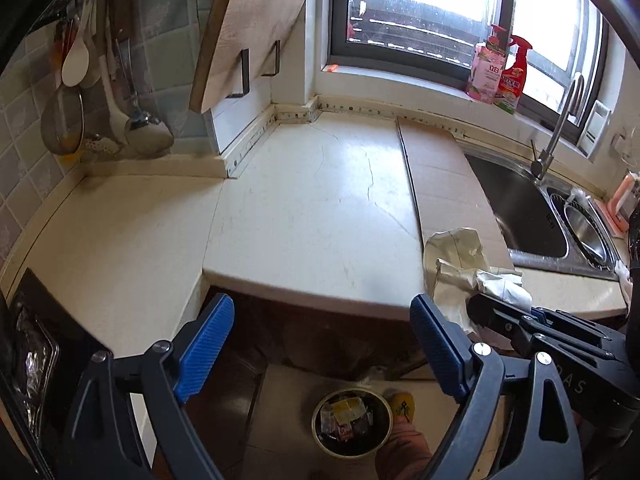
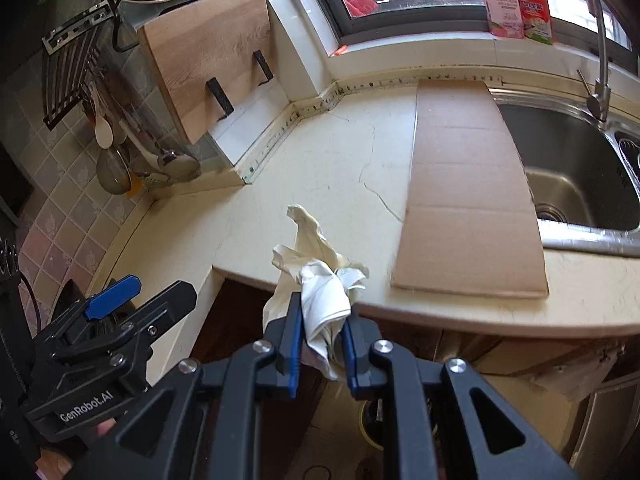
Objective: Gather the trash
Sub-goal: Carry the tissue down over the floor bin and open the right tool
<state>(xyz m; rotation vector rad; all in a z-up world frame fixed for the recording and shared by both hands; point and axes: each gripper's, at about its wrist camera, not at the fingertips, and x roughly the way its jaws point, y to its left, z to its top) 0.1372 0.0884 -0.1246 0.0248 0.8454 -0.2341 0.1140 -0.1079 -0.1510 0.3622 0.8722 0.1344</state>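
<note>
The right gripper's (image 2: 320, 344) fingers clenched a crumpled white wrapper (image 2: 324, 300) at lower centre; the left gripper (image 1: 320, 350) hung released. Best carried squarely over the bin (image 1: 352, 420) below before letting go

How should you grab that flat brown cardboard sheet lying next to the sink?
Probably grip the flat brown cardboard sheet at its near edge, coming from the front of the cream countertop. It lies flat, so nothing sticks up to pinch; that edge reaches close to the counter's lip. The open left gripper is free.
</note>
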